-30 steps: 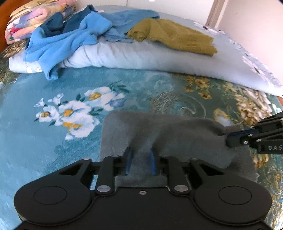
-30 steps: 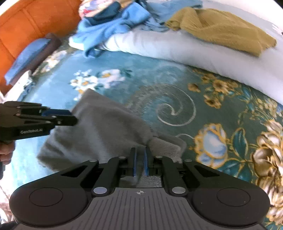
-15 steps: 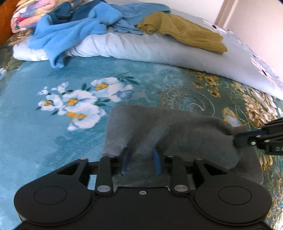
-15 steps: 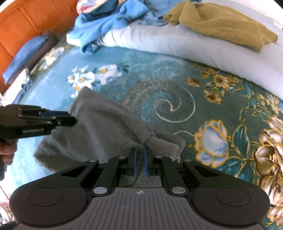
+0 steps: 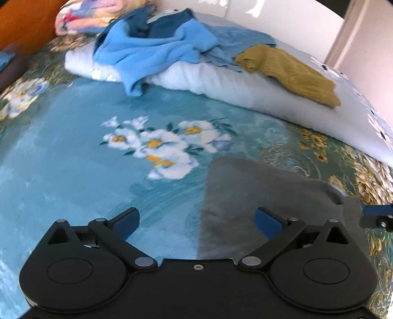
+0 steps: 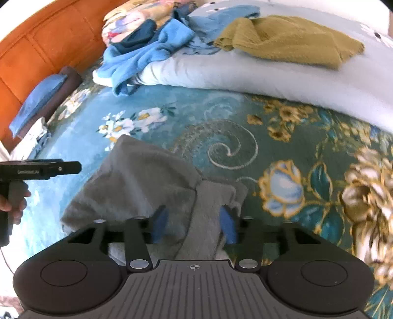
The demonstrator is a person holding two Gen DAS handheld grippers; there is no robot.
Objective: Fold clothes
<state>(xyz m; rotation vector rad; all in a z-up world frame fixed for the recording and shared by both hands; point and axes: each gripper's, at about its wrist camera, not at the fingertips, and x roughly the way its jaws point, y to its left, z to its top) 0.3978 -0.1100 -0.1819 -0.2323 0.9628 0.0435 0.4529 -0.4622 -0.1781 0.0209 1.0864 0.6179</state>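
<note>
Teal floral bedspread [image 5: 73,171] covers the bed, patterned with white and gold blossoms and a pale swirl, and an orange padded headboard [image 6: 49,44] runs along its far left edge. Toward the far edge a pale grey-white rolled duvet [image 6: 245,76] carries a crumpled bright blue fleece garment [image 5: 152,51] and a mustard-yellow knitted sweater [image 6: 289,39], with a folded floral quilt [image 5: 93,17] behind them near the headboard. White lettering on the side of the left gripper reads roughly "GenRobot.AI" in the right wrist view, though it is small and soft. The folded grey fleece garment [image 6: 137,181] lies flat on the bedspread near its front edge, a compact, roughly rectangular bundle with a fuzzy nap; a lighter grey ribbed cuff [image 6: 211,196] pokes out at its right end. The left gripper [image 5: 196,220] hovers over the garment's left edge with its blue-padded fingers [image 5: 266,220] spread wide, holding nothing. The right gripper [image 6: 194,223] sits over the cuff end, its blue fingers [image 6: 227,225] parted on either side of the cuff without pinching it.
</note>
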